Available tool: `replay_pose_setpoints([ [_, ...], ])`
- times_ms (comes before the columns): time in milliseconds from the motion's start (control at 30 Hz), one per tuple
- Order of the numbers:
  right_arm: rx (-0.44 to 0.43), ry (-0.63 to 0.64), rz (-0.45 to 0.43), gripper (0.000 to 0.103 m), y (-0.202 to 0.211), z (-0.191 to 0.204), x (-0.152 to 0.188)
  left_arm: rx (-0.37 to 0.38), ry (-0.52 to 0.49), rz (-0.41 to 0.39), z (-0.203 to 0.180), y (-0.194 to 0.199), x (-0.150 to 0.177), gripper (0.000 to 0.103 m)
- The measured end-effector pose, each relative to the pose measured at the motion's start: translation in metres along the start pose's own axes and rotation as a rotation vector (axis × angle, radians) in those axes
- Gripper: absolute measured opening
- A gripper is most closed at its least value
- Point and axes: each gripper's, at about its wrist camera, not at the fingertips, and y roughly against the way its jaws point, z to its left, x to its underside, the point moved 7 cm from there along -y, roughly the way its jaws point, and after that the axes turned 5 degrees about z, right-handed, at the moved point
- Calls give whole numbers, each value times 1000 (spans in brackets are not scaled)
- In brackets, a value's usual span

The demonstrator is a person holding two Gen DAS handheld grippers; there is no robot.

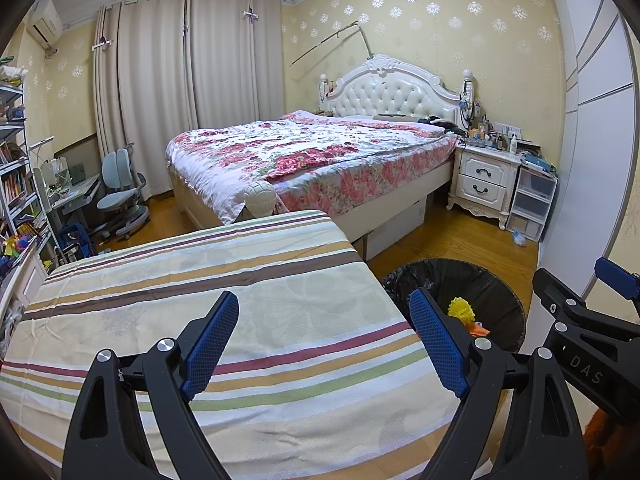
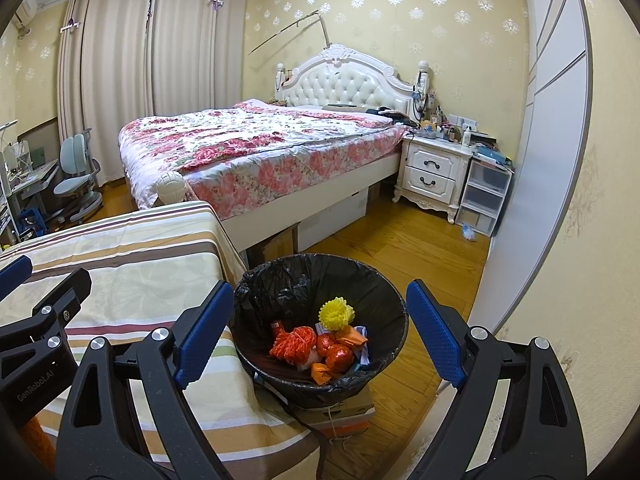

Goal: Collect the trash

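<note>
Right wrist view showed right gripper point(image 2: 320, 340) spread, empty, bin point(image 2: 256, 280) mid-frame holding trash point(image 2: 316, 340); best scan striped cloth point(image 2: 132, 256) for leftovers.

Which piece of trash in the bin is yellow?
The bumpy yellow foam net, at the far side of the pile in the black-lined bin. The other pieces nearer the camera are orange or red.
</note>
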Motion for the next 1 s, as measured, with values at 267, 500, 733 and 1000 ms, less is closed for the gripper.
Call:
replay_pose_setpoints([
  [267, 1, 0, 0, 86, 0, 0, 0, 0, 0, 0, 0, -1, 0, 85],
  [500, 1, 1, 1, 86, 0, 0, 0, 1, 2, 2, 0, -1, 0, 85],
  [733, 1, 1, 1, 86, 0, 0, 0, 5, 3, 6, -4, -1, 3, 85],
  [1000, 1, 1, 1, 86, 0, 0, 0, 5, 5, 5, -4, -1, 3, 85],
])
